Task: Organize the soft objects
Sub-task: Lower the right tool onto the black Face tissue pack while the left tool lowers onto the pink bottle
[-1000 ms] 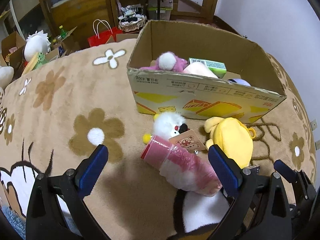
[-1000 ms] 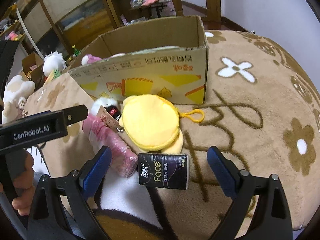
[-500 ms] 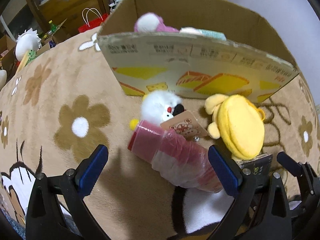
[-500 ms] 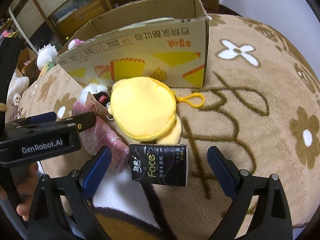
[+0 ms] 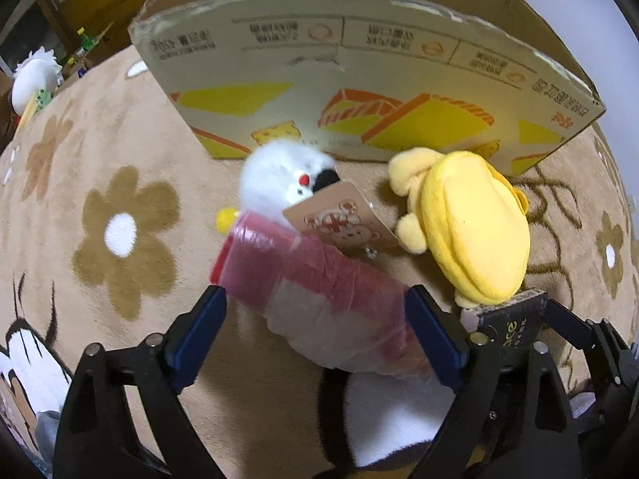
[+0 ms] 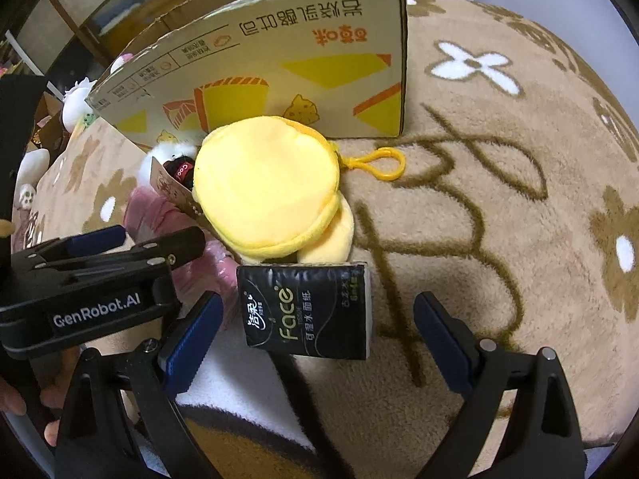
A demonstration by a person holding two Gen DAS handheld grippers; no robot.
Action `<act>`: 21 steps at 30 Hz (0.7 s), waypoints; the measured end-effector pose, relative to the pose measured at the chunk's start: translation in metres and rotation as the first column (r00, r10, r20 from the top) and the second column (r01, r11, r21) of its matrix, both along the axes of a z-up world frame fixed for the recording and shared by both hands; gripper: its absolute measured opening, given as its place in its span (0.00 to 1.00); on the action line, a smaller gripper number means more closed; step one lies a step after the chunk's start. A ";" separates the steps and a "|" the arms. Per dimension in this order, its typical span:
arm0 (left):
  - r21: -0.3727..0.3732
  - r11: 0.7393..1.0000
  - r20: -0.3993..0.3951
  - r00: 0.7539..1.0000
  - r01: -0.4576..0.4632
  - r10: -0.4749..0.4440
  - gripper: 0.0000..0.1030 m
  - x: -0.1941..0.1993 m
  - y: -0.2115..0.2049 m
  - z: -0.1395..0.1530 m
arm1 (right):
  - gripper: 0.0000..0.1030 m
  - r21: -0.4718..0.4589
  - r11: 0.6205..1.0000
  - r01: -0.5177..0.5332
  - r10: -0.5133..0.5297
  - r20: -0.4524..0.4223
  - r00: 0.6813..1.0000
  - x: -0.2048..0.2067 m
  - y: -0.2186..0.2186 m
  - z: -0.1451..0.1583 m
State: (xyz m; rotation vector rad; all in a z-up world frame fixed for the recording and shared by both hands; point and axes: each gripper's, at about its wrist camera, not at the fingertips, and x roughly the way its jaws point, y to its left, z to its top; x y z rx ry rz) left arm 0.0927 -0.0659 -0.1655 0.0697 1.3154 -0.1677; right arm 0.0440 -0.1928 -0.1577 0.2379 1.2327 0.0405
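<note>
Both grippers have sunk; left gripper point(image 5: 315, 331), jaws just narrowing, brackets the pink roll point(image 5: 319, 299); right gripper point(image 6: 315, 343) gapes around the tissue pack point(image 6: 307, 311); we centre each, yellow plush point(image 6: 267, 195) at twelve o'clock.

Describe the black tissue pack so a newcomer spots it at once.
Find the cardboard box on the flowered blanket. In front of it lies a yellow plush pouch; the tissue pack touches its near edge. It is the only black, flat, printed item there.
</note>
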 end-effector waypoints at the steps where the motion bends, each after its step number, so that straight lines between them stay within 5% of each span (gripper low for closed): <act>1: -0.009 1.000 -0.009 1.000 -0.005 0.005 0.85 0.000 0.000 -0.001 | 0.95 0.001 1.000 0.001 -0.001 -0.003 1.000 0.000 -0.001 -0.001; 21: -0.075 0.994 -0.076 0.995 -0.078 0.072 0.78 0.013 0.001 -0.017 | 0.88 -0.020 1.000 -0.019 0.018 -0.031 0.999 0.002 0.004 -0.010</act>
